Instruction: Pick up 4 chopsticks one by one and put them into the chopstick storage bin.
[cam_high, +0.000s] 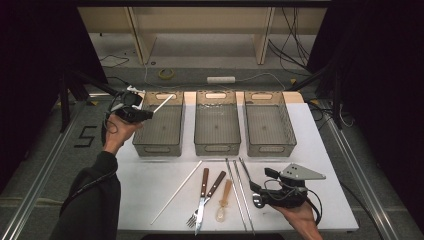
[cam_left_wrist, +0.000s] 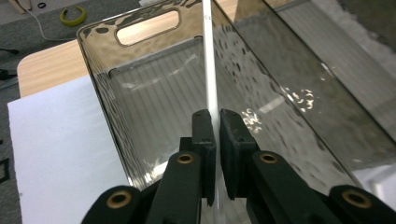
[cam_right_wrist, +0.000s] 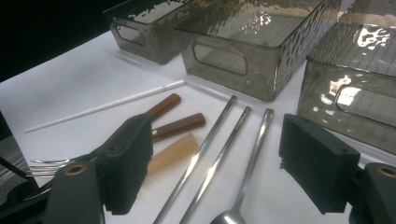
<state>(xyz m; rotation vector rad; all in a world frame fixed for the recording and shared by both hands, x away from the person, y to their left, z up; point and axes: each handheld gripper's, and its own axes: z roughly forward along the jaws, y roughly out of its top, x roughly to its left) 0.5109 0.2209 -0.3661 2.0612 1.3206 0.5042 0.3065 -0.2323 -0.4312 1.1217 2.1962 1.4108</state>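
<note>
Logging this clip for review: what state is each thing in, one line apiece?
left gripper: shut on the white chopstick
white chopstick: held over the left bin
left bin: empty
middle bin: empty
right bin: empty
right gripper: open, holding nothing
second white chopstick: lying flat on the table
fork: lying flat
metal chopsticks: lying flat, side by side

This is a recording lab or test bench, not a home: black curtains (cam_high: 380, 75) flank a white-covered table (cam_high: 330, 165), metal rails (cam_high: 35, 185) frame the floor, and loose cables (cam_high: 295, 40) and a power strip (cam_high: 221, 79) lie behind.
</note>
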